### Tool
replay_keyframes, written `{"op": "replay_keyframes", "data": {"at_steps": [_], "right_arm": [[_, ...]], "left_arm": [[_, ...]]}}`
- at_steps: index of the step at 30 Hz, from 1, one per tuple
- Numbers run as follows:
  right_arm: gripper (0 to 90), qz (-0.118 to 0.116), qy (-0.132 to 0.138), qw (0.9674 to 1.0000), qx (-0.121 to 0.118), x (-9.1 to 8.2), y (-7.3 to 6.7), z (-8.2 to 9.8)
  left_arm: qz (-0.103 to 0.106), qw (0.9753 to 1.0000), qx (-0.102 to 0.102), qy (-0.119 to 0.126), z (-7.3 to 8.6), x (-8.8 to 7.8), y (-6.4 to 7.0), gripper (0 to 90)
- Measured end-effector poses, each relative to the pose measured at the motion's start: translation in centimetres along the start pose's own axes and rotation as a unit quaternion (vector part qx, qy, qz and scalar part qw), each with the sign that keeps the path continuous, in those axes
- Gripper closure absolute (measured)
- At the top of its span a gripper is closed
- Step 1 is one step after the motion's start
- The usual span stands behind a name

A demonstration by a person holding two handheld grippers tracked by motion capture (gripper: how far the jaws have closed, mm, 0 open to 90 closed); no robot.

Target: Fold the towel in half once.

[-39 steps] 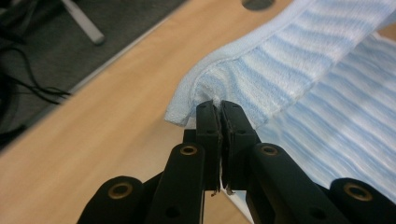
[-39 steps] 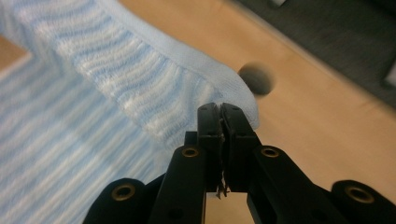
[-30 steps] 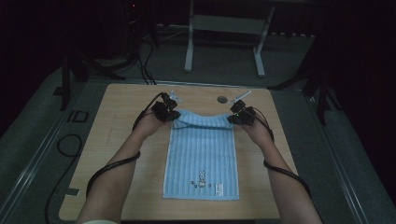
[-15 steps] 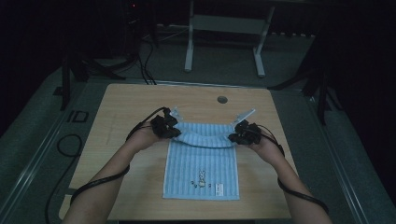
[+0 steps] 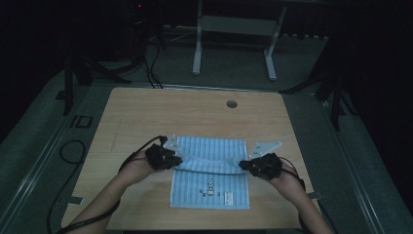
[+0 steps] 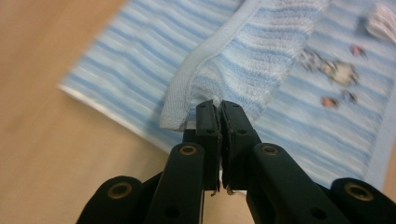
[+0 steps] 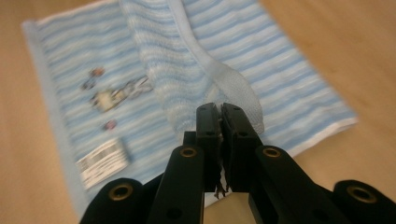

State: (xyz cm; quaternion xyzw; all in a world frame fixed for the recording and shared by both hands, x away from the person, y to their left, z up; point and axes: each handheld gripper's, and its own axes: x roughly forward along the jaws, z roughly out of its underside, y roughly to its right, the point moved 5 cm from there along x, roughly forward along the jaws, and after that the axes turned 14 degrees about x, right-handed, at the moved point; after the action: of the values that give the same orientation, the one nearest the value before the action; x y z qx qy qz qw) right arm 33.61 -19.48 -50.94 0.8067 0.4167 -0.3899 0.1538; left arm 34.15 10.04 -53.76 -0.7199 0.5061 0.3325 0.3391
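Observation:
A light blue striped towel [image 5: 210, 183] with a small embroidered motif and a white label lies on the wooden table [image 5: 146, 112]. Its far edge is lifted and carried toward the person, so the cloth is folding over itself. My left gripper [image 5: 174, 161] is shut on the left corner of that raised edge. In the left gripper view the towel corner [image 6: 187, 100] bunches out of the closed jaws of the left gripper [image 6: 219, 108]. My right gripper [image 5: 245, 165] is shut on the right corner, and in the right gripper view the towel edge [image 7: 231, 88] rises from the right gripper [image 7: 219, 110].
A round cable hole [image 5: 232, 104] sits near the table's far edge. Black cables [image 5: 68, 151] trail off the left side onto the grey floor. A white metal frame [image 5: 234, 34] stands beyond the table. Bare wood lies all around the towel.
Both grippers have come toward the person with the towel's far edge, dragging it over the lower half. The fold line now sits about midway down the towel.

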Motion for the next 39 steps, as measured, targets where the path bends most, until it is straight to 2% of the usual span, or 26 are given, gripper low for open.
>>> {"op": "replay_keyframes", "data": {"at_steps": [1,2,5,6,7,8,9,11,12,14,15,17,18,20,22,24,25,26,27,28,30,32,33,36,38,39], "right_arm": [[84.8,-0.002,-0.011,0.9999,-0.004,0.3,-0.4,0.8],[84.8,-0.001,-0.015,0.9999,-0.001,0.5,-0.7,1.4],[82.8,-0.014,-0.037,0.9992,0.007,1.1,-1.5,3.2],[79.7,-0.013,-0.043,0.999,0.008,1.2,-1.5,3.6],[72.6,-0.018,-0.05,0.9985,0.013,1.3,-1.7,4.1],[64.1,-0.033,-0.064,0.9972,0.02,1.5,-1.7,4.5],[60.3,-0.04,-0.08,0.9957,0.026,1.6,-1.6,4.9],[56.0,-0.041,-0.082,0.9954,0.03,1.6,-1.3,5.2],[55.5,-0.048,-0.079,0.995,0.037,1.3,-1.0,5.0],[55.5,-0.043,-0.072,0.9957,0.039,0.9,-0.5,4.5],[55.5,-0.043,-0.076,0.9955,0.037,0.8,-0.1,4.2],[57.9,-0.026,-0.08,0.996,0.028,0.8,0.8,3.4],[57.9,-0.029,-0.086,0.9954,0.03,0.9,1.2,3.0],[60.3,-0.037,-0.092,0.9944,0.035,1.6,1.8,2.3],[61.1,-0.05,-0.11,0.9921,0.036,2.7,2.2,1.9],[62.7,-0.043,-0.119,0.9914,0.035,3.2,2.5,1.8],[65.2,-0.046,-0.138,0.9886,0.037,4.3,2.8,1.8],[66.8,-0.043,-0.143,0.9883,0.034,4.6,2.8,1.8],[67.9,-0.047,-0.149,0.9871,0.033,4.8,2.7,1.8],[68.0,-0.051,-0.154,0.9863,0.029,5.0,2.6,1.9],[71.6,-0.045,-0.172,0.9838,0.017,5.4,2.3,2.2],[77.0,-0.047,-0.18,0.9825,0.014,5.6,2.1,2.2],[79.1,-0.047,-0.182,0.9822,0.012,5.5,2.1,2.1],[82.8,-0.043,-0.182,0.9823,0.004,5.5,1.9,1.9],[83.5,-0.043,-0.176,0.9834,0.009,5.5,1.9,1.8],[83.5,-0.045,-0.171,0.9842,0.009,5.4,1.9,1.7]], "left_arm": [[0.0,1.0,0.0,0.0,0.0,0.0,0.0,87.0],[0.005,1.0,0.0,-0.007,0.6,0.6,0.8,86.8],[0.025,0.9996,-0.016,0.001,1.4,1.2,2.0,86.6],[0.032,0.9993,-0.016,-0.007,1.8,1.4,2.4,85.8],[0.042,0.9989,-0.012,-0.02,2.1,1.7,2.7,84.0],[0.053,0.9981,-0.012,-0.029,2.4,1.8,2.9,78.7],[0.061,0.9974,-0.011,-0.038,2.6,1.8,3.0,70.6],[0.07,0.9966,-0.015,-0.041,2.5,1.4,2.8,57.1],[0.06,0.9973,-0.016,-0.04,2.4,1.2,2.5,50.1],[0.045,0.9979,-0.016,-0.043,2.1,0.6,1.8,47.3],[0.045,0.9979,-0.016,-0.043,2.1,0.6,1.8,46.8],[0.036,0.9982,-0.012,-0.046,1.6,0.0,0.6,42.6],[0.032,0.9984,-0.01,-0.045,1.4,0.0,0.2,42.5],[0.05,0.9979,-0.01,-0.041,1.3,0.4,-0.2,42.5],[0.057,0.9971,-0.008,-0.05,1.3,1.2,-0.7,42.6],[0.059,0.9965,-0.005,-0.06,1.4,1.7,-0.9,42.8],[0.059,0.9957,-0.005,-0.071,1.6,2.6,-1.2,44.8],[0.069,0.9949,-0.01,-0.073,1.7,3.1,-1.3,45.5],[0.071,0.9947,-0.008,-0.073,1.8,3.3,-1.4,45.5],[0.075,0.9946,-0.014,-0.071,1.8,3.4,-1.4,45.5],[0.077,0.9947,-0.008,-0.068,1.7,3.5,-1.5,45.8],[0.072,0.9948,0.0,-0.073,1.6,3.4,-1.4,46.1],[0.065,0.9952,0.005,-0.074,1.4,3.3,-1.4,46.1],[0.064,0.9964,0.005,-0.055,0.8,2.5,-1.1,46.3],[0.075,0.9958,0.01,-0.052,0.6,2.3,-1.0,46.3],[0.074,0.9957,0.013,-0.054,0.6,2.3,-1.0,46.3]]}}
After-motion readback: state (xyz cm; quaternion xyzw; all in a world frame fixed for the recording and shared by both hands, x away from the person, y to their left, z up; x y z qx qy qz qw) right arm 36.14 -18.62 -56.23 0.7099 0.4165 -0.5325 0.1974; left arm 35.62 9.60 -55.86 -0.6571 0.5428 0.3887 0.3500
